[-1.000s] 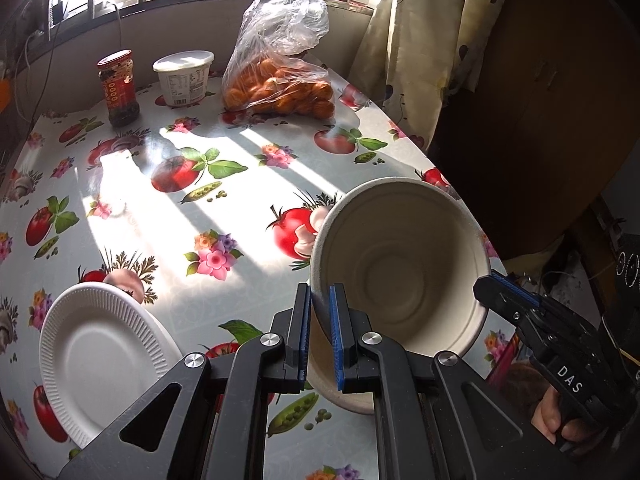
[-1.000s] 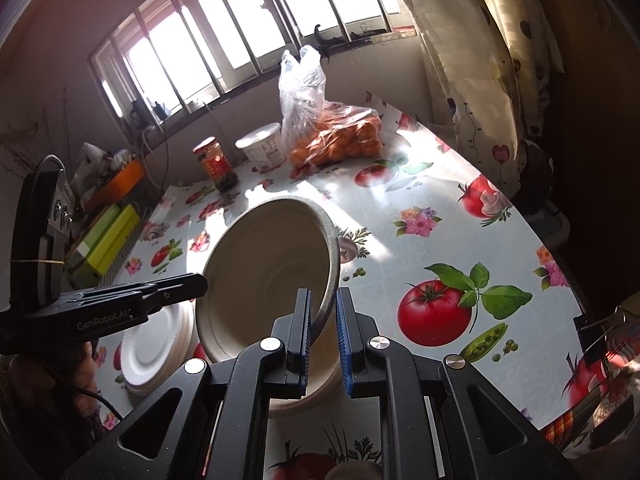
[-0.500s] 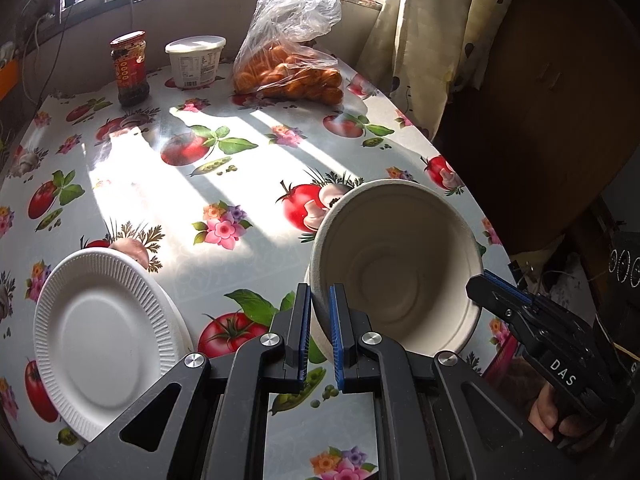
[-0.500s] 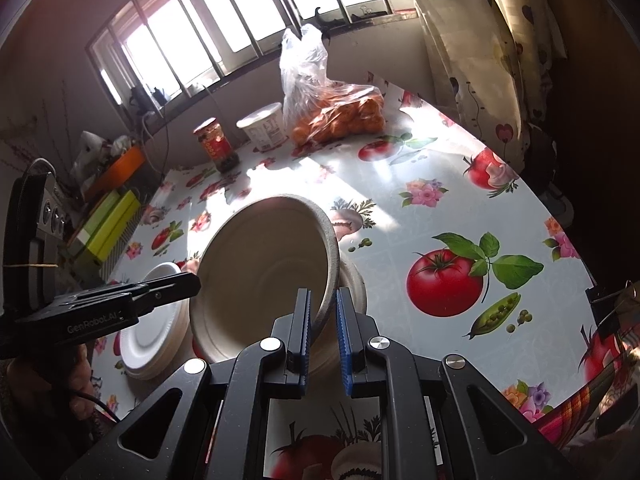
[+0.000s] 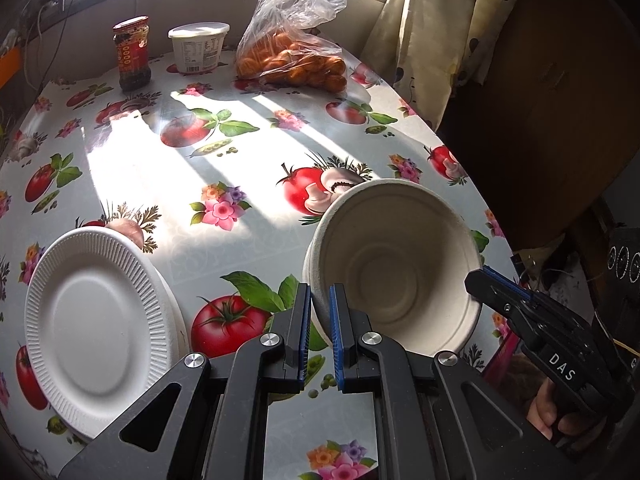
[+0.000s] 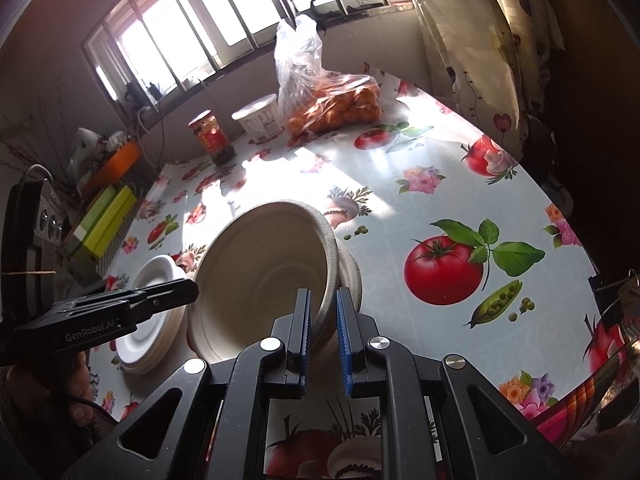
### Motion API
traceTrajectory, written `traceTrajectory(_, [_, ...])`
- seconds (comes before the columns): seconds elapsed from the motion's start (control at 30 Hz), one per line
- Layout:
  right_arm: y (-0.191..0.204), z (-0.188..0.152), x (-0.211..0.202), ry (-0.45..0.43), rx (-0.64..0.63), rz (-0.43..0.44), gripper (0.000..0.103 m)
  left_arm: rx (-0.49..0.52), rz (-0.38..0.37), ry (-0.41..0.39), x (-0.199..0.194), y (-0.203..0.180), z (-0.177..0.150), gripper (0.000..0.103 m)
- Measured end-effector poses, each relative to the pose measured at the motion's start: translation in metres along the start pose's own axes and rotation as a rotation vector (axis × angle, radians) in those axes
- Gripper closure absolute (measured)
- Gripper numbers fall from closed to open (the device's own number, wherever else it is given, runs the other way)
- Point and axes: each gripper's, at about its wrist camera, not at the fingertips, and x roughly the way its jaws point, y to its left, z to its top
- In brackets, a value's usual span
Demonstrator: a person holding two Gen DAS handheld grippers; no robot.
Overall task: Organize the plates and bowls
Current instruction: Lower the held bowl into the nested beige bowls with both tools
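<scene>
- Between the blue pads of the left gripper (image 5: 319, 332) sits the near-left rim of the bowl (image 5: 394, 268), tilted with its mouth toward the camera; the pads are clamped on it
- Opposite, the right gripper (image 6: 322, 334) is pinched on the bowl's other rim, with a second bowl (image 6: 352, 276) just behind it
- Left of the left gripper, a stack of white paper plates (image 5: 100, 312) lies on the tablecloth (image 5: 256, 240)
- Far ahead stand a jar (image 5: 132, 58), a white tub (image 5: 199, 46) and a bag of oranges (image 5: 296, 60)
</scene>
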Motion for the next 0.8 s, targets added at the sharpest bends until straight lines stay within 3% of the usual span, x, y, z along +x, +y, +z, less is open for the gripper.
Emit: traceTrajectory(0.8, [-0.0043, -0.0025, 0.0080, 0.019, 0.000, -0.011, 0.088, -0.017, -0.003, 0.013, 0.0052, 0.0012, -0.0013, 0.094])
